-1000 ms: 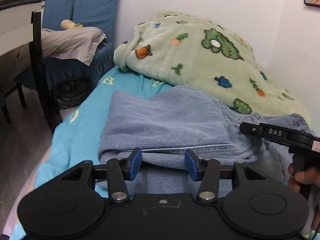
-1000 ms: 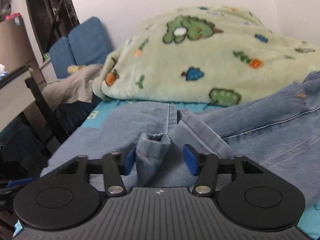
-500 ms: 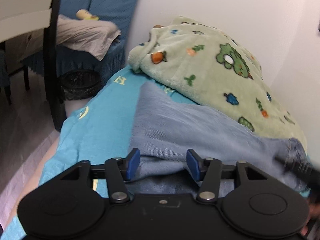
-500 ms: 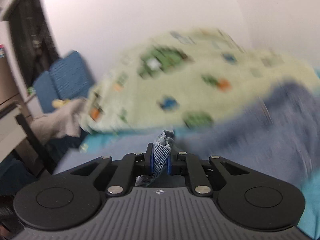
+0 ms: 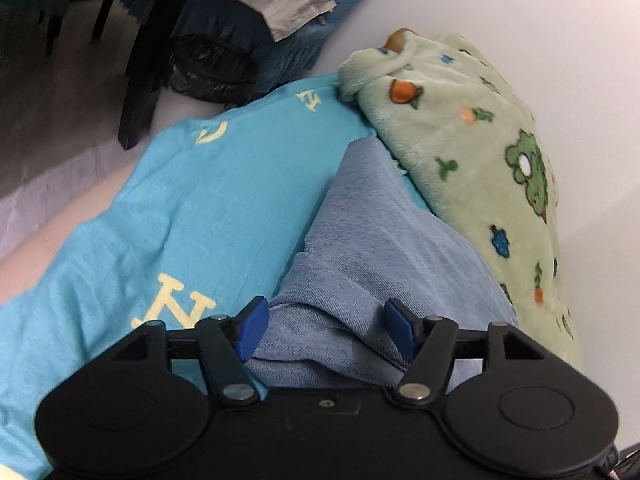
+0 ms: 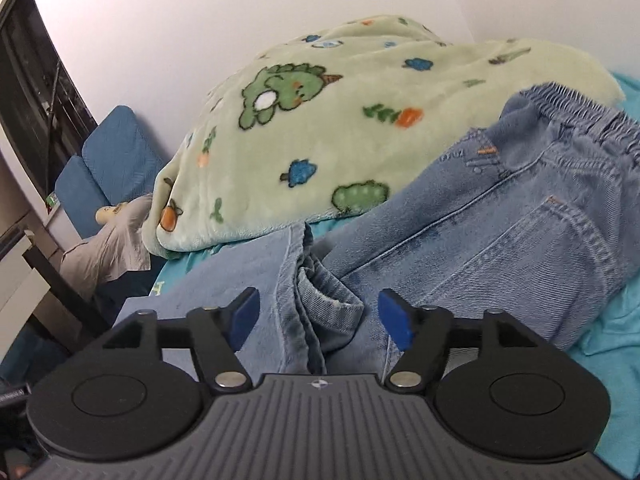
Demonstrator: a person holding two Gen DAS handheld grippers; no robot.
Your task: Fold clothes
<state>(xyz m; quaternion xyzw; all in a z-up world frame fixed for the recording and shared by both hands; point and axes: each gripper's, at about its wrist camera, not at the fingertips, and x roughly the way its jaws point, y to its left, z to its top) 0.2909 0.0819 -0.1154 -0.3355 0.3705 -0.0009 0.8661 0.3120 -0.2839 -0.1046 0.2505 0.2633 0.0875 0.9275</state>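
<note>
Now the right gripper [image 6: 318,318] stands with its blue pads wide apart; its jaws have just been opening, and the hem end of a jeans [image 6: 500,216] leg lies loose between them, bunched into a small fold that touches neither pad. From there the denim runs up and to the right in this view, past a back pocket, to the elastic waistband near the picture's far right edge, so the long axis of the garment goes diagonally away from this claw toward the waist.

The left gripper [image 5: 324,328] is parted too, its jaws likewise just opening, with a smooth folded edge of the jeans between the pads and nothing pinched. In its view the denim stretches straight ahead and slightly right, ending beside the green blanket [image 5: 480,152], which is heaped against the wall [image 5: 520,20]. Left of the denim is bare blue sheet [image 5: 180,200] with pale letters.

Both claws sit at the near edge of the jeans, the cloth lying on the bed in front of them and the blanket just beyond it. It looks as though a first fold is laid and both ends let go. The next fold probably has to carry a near edge toward the waistband, and the right gripper appears the nearer to that end. The loose hem bunch may need flattening before it is pinched.
</note>
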